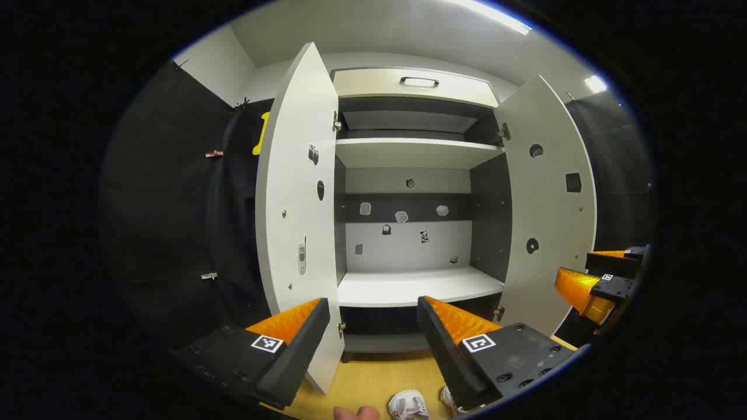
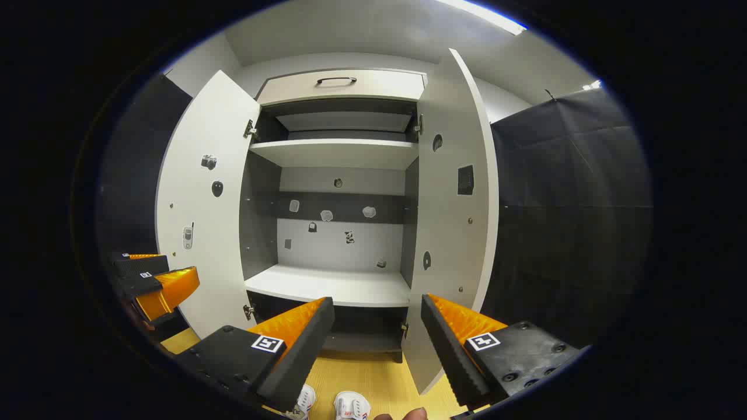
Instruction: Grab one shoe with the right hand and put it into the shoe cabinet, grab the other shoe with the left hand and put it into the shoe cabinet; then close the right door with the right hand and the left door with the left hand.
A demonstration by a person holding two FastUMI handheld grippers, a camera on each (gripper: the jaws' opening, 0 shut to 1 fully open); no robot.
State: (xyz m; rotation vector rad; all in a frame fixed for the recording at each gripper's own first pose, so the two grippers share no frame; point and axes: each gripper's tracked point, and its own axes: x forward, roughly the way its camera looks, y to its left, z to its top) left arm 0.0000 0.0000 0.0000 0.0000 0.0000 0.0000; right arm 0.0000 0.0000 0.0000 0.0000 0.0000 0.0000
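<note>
Ahead, both doors (image 1: 297,175) are standing wide; the shoe cabinet (image 1: 408,286) is holding no shoes. 2 shoes (image 2: 350,405) are lying on the floor, both grippers (image 1: 373,326) (image 2: 376,326) gaping apart.

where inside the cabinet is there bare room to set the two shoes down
The wide lower shelf is bare from side wall to side wall, and so is the upper shelf. Both doors, left and right, stand open. The shoes crowd the floor below.

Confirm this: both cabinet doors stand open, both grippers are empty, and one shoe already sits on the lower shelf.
Not quite: the lower shelf is bare. Both shoes are on the floor before the cabinet, as the right gripper view shows. The doors stand open and both grippers are empty.
</note>
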